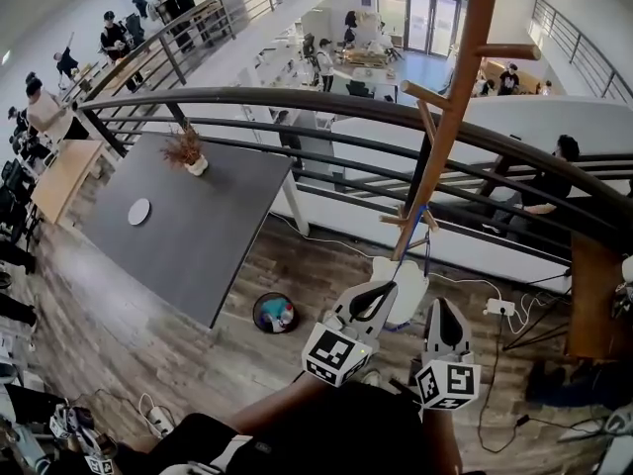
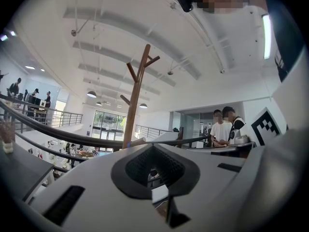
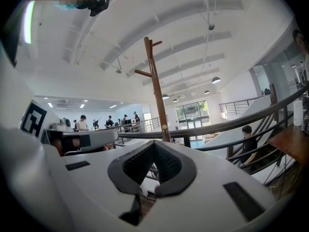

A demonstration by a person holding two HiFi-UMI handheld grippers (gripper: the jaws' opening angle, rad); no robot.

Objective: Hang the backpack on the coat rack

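No backpack shows clearly in any view. A dark heap on the floor at right may be it, but I cannot tell. A backpack is likely soft, floppy and fairly heavy, best lifted by its top loop. The left gripper and right gripper have jaws closed on nothing, near the wooden rack by the railing.

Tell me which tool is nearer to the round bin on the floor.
Left. The left tool is just right of the bin in the head view; the right tool is farther right, beyond it.
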